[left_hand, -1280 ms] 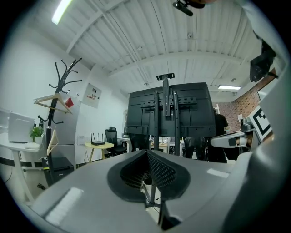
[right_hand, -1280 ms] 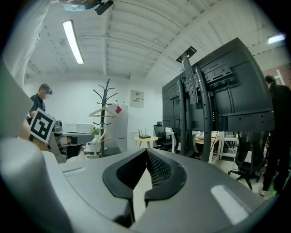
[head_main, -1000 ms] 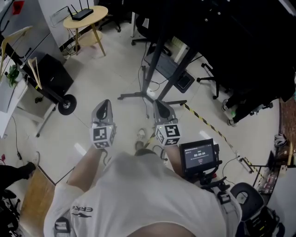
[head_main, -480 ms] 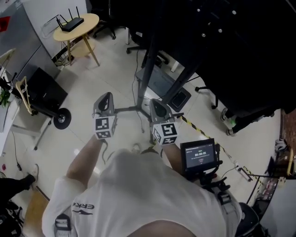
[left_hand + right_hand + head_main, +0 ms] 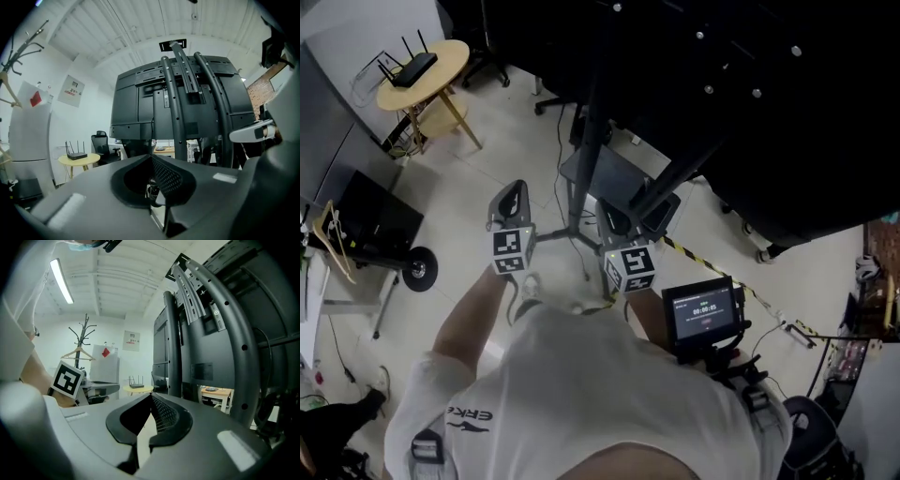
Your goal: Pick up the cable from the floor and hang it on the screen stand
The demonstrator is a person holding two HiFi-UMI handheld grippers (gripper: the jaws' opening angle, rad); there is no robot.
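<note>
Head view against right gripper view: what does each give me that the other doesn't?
Only the head view shows the floor, the stand's base legs, the black-and-yellow strip on the floor and the small display at the person's waist. Only the right gripper view shows the ceiling light, the coat rack, the wall poster and the right gripper with its jaws shut on nothing. Both show the screen stand, the round table with the router, and the left gripper.
</note>
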